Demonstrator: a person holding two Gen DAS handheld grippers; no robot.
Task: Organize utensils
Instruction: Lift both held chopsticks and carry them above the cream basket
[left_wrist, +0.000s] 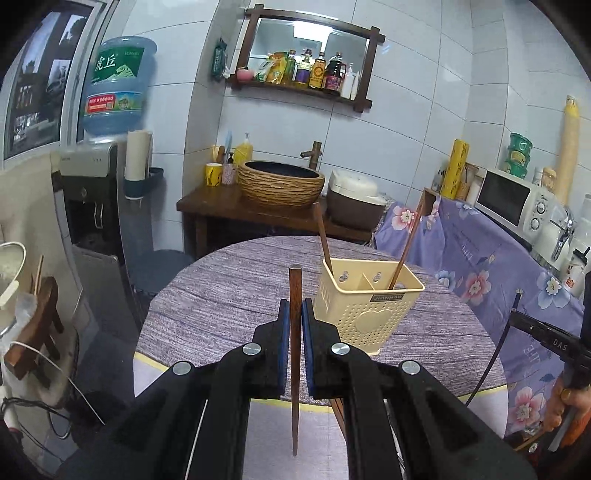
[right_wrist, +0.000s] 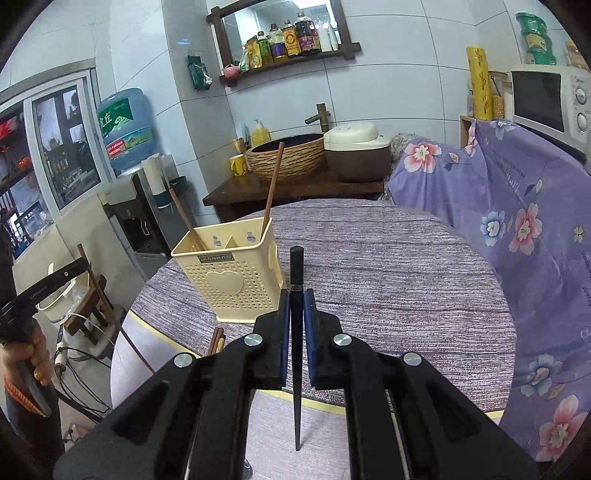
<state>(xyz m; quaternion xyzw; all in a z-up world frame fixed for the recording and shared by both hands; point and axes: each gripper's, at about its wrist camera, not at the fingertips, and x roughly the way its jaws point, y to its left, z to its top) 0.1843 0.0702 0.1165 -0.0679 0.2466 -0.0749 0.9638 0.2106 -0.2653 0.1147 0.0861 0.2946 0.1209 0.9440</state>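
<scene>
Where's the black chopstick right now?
The black chopstick is clamped upright in the right gripper, seen centre of the right wrist view, above the round table, just right of the cream utensil holder.

cream holder (left_wrist: 364, 306): upright on table | two brown chopsticks (left_wrist: 323, 238) leaning inside, opposite compartments

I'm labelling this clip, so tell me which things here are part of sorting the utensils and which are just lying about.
Job:
left gripper holding brown chopstick
right gripper holding black chopstick
cream utensil holder

Lying about:
rice cooker
microwave
water jug
</scene>
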